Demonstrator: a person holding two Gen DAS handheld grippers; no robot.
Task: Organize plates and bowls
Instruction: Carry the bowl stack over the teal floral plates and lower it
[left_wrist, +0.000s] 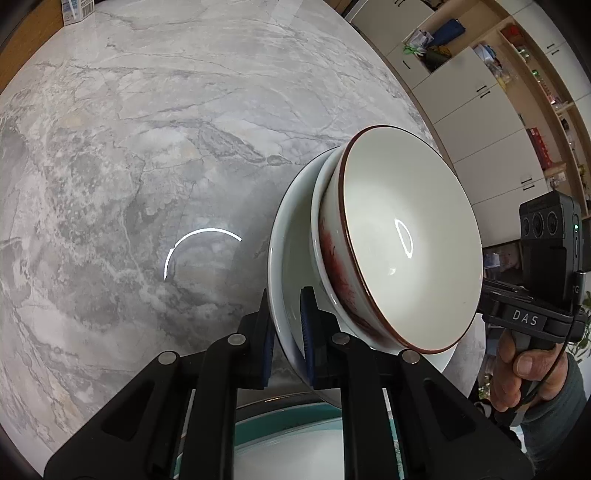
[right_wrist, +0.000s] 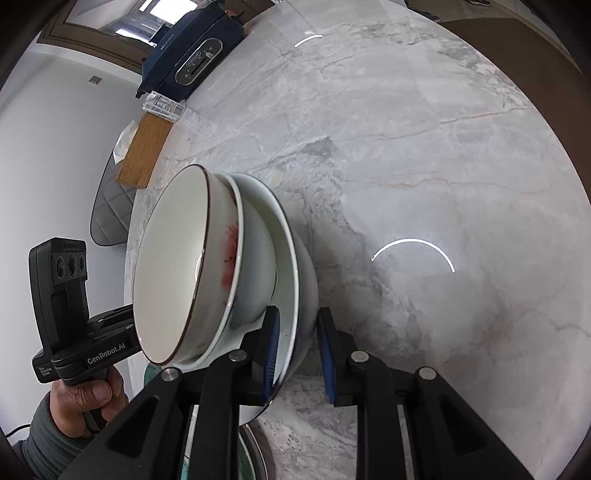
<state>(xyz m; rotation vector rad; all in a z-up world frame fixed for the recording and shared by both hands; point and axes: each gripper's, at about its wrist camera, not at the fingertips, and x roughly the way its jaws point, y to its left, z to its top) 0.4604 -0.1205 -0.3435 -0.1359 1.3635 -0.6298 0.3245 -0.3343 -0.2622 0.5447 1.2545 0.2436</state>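
1. Left gripper (left_wrist: 288, 325) and right gripper (right_wrist: 297, 354) each clamp opposite rims of the large bowl (left_wrist: 291, 236), which carries two nested bowls (left_wrist: 410, 240) above the marble desk (left_wrist: 147, 147).
2. Step in hand, apparently: carrying the stack. Next: a level, matched lowering onto the teal plate (left_wrist: 288, 435).

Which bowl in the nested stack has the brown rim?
The innermost bowl, nested on top with red markings outside. The two bowls under it are plain white, and both grippers clamp the outermost bowl.

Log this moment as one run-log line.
left tongs: shut on outer bowl rim | right tongs: shut on same bowl's opposite rim | stack: three nested bowls, brown-rimmed bowl on top | marble table below
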